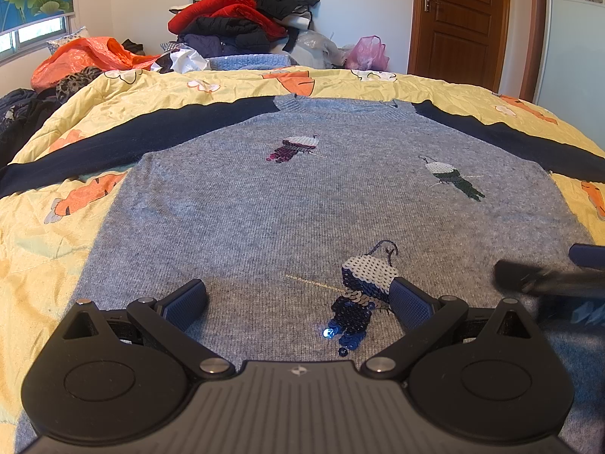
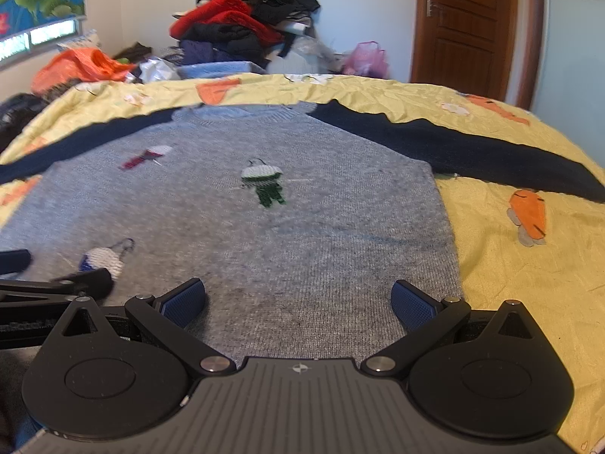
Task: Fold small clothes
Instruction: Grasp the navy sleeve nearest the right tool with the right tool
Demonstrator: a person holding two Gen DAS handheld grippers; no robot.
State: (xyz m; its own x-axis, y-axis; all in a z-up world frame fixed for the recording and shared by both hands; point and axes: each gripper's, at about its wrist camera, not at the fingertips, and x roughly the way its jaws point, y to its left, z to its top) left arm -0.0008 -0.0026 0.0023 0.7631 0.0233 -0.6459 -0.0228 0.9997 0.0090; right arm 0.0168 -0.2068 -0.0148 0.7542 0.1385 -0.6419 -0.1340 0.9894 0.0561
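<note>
The grey sweater (image 1: 302,204) lies flat, front up, on the yellow carrot-print quilt (image 1: 56,249) of the bed. Its hem is nearest both tools and its neckline farthest, so the long axis runs straight ahead of them, with the navy sleeves (image 2: 472,155) spread out to either side.

The left tool (image 1: 298,302) hovers low over the hem area with its fingers wide apart, holding nothing, a sequin bird (image 1: 363,287) between them. The right tool (image 2: 298,302), equally spread and empty, sits over the hem nearer the sweater's right edge, so it seems better placed for the right sleeve or side, the left tool for the opposite one.
</note>
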